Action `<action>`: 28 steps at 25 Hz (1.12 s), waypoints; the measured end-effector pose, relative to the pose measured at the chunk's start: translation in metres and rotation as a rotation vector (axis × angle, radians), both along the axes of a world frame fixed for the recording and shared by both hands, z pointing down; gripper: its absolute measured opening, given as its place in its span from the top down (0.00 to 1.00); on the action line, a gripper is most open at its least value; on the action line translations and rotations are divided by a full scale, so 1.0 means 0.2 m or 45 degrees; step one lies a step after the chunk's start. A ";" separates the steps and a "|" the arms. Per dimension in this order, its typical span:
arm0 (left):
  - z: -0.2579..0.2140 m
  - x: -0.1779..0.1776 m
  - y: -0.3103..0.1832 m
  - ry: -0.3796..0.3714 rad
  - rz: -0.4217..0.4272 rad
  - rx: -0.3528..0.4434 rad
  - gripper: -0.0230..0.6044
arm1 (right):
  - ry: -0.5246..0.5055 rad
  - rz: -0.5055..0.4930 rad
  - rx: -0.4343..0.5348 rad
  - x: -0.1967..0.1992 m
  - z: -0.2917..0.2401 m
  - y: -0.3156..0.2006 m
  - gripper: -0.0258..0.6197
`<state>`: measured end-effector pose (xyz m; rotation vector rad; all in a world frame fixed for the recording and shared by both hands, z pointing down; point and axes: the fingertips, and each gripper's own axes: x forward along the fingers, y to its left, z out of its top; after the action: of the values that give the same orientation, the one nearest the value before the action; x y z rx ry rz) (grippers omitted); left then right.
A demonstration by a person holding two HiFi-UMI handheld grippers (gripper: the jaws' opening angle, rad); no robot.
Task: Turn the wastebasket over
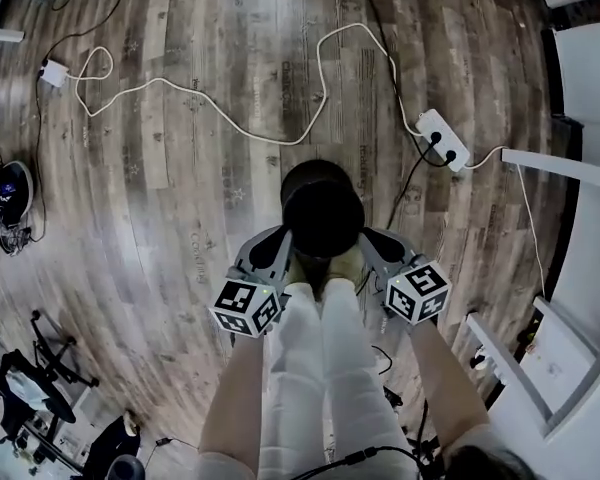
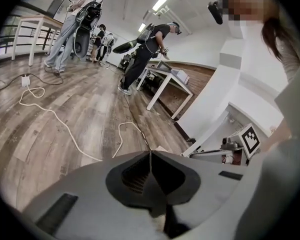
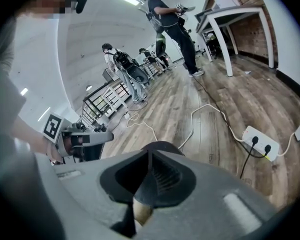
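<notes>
Left gripper [image 1: 278,243]: jaws fully together, nothing held. Right gripper [image 1: 373,240]: jaws meet at the tips, empty. Black wastebasket [image 1: 322,208] sits on the wood floor [image 1: 180,218] between them, with the grippers at its 7 and 5 o'clock. Contact unclear. Power strip [image 1: 443,138] at its 2 o'clock.

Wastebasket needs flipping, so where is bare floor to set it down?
Bare wood floor left of the black round wastebasket, below the white cable. Crowded right: white power strip, white furniture.
</notes>
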<state>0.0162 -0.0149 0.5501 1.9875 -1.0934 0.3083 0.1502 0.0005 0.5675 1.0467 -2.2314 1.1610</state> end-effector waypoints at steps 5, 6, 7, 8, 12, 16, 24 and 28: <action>0.20 -0.06 0.03 -0.039 -0.025 -0.086 0.95 | 0.036 0.044 -0.015 0.02 0.14 -0.03 0.88; 0.24 -0.07 0.03 -0.052 -0.035 -0.100 0.95 | 0.042 0.057 -0.025 0.03 0.17 -0.04 0.87; 0.27 -0.07 0.03 -0.065 -0.046 -0.112 0.95 | 0.046 0.071 -0.039 0.04 0.19 -0.03 0.85; 0.30 -0.08 0.03 -0.072 -0.057 -0.123 0.94 | 0.047 0.088 -0.053 0.05 0.22 -0.03 0.83; 0.38 -0.07 0.01 -0.053 -0.068 -0.156 0.85 | 0.038 0.166 -0.099 0.09 0.31 -0.04 0.79; 0.46 -0.06 -0.02 -0.044 -0.047 -0.184 0.72 | 0.024 0.199 -0.124 0.09 0.39 -0.07 0.75; 0.63 -0.05 -0.05 0.011 -0.005 -0.322 0.58 | -0.047 0.243 -0.179 0.06 0.53 -0.17 0.67; 0.69 -0.02 -0.06 0.030 0.029 -0.393 0.58 | -0.097 0.256 -0.251 0.04 0.60 -0.18 0.64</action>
<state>0.0114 -0.0262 0.6888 1.7253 -0.9457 0.4372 0.1576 -0.0355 0.6869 1.1821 -2.0525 1.4950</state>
